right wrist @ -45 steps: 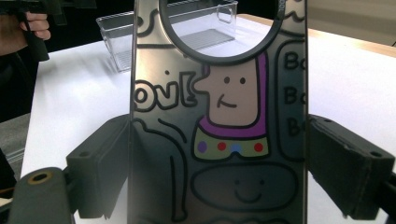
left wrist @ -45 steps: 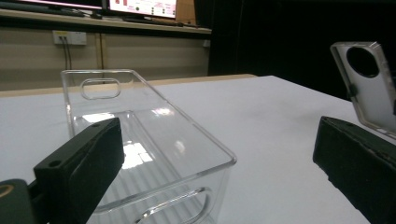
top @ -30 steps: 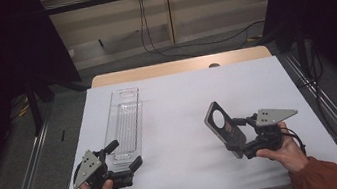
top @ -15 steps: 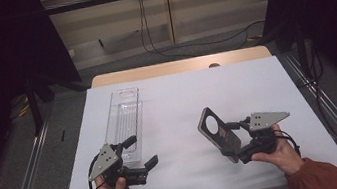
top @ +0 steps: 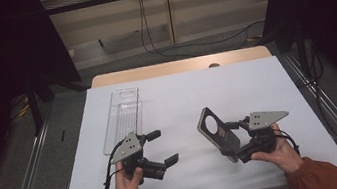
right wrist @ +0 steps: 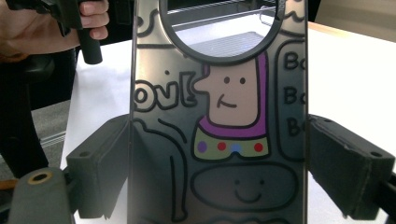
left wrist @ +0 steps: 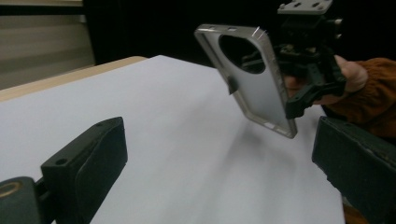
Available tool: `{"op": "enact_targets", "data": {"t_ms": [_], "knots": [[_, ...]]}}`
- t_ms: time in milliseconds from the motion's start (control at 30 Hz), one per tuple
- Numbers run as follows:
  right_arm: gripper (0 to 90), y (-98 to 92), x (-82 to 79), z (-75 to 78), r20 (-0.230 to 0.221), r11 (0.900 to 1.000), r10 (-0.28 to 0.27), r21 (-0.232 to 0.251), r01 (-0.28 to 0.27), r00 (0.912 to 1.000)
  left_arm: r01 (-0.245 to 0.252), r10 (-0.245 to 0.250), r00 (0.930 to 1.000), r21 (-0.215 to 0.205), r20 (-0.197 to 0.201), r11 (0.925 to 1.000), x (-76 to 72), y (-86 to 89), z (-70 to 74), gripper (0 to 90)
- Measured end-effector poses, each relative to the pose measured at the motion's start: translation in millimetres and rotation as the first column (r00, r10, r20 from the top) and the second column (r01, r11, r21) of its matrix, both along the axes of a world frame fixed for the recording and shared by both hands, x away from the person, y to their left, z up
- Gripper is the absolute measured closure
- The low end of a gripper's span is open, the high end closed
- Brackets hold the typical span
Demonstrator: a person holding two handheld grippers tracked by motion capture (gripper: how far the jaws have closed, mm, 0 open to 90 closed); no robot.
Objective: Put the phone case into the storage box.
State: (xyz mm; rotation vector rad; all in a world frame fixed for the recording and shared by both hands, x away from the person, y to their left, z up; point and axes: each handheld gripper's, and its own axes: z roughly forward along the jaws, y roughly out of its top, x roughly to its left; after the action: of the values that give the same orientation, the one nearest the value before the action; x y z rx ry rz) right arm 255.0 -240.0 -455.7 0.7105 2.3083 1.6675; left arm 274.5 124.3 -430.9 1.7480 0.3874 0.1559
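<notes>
The right gripper (top: 231, 141) clamps a phone case (top: 218, 133) by its long edges, tilted clear above the white table (top: 256, 86). The left gripper (top: 160, 148) faces it, jaws wide apart and empty. A clear tray (top: 122, 116) lies beyond. Edge grip appears shallow; a bump from the left could twist the case loose.

Dim, dark surroundings; bright white table (top: 256, 86); soft shadows; slightly blurred, grainy close-ups.
</notes>
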Motion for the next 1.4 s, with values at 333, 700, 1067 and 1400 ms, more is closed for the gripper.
{"op": "enact_targets", "data": {"t_ms": [333,700,1067,1400], "knots": [[12.4,0.5,-0.7,0.9,0.004,1.0,0.013,0.003,-0.013,0.9999,0.082,-0.082,0.9966,-0.042,0.012,0.9957,12.6,-23.1,2.2,1.8],[12.4,-1.4,-0.4,1.5,0.005,1.0,0.023,0.002,-0.023,0.9997,0.189,-0.189,0.982,-0.058,0.006,0.9803,34.5,-52.3,8.2,1.7],[12.4,-3.2,-0.3,1.5,0.005,0.999,0.041,0.005,-0.041,0.9991,0.259,-0.259,0.9658,-0.038,0.003,0.9651,41.7,-69.0,2.8,2.2],[12.4,1.0,-1.2,1.1,-0.005,0.996,0.094,0.014,-0.094,0.9956,0.313,-0.314,0.9495,-0.065,0.002,0.9475,43.9,-75.1,0.6,1.7]]}}
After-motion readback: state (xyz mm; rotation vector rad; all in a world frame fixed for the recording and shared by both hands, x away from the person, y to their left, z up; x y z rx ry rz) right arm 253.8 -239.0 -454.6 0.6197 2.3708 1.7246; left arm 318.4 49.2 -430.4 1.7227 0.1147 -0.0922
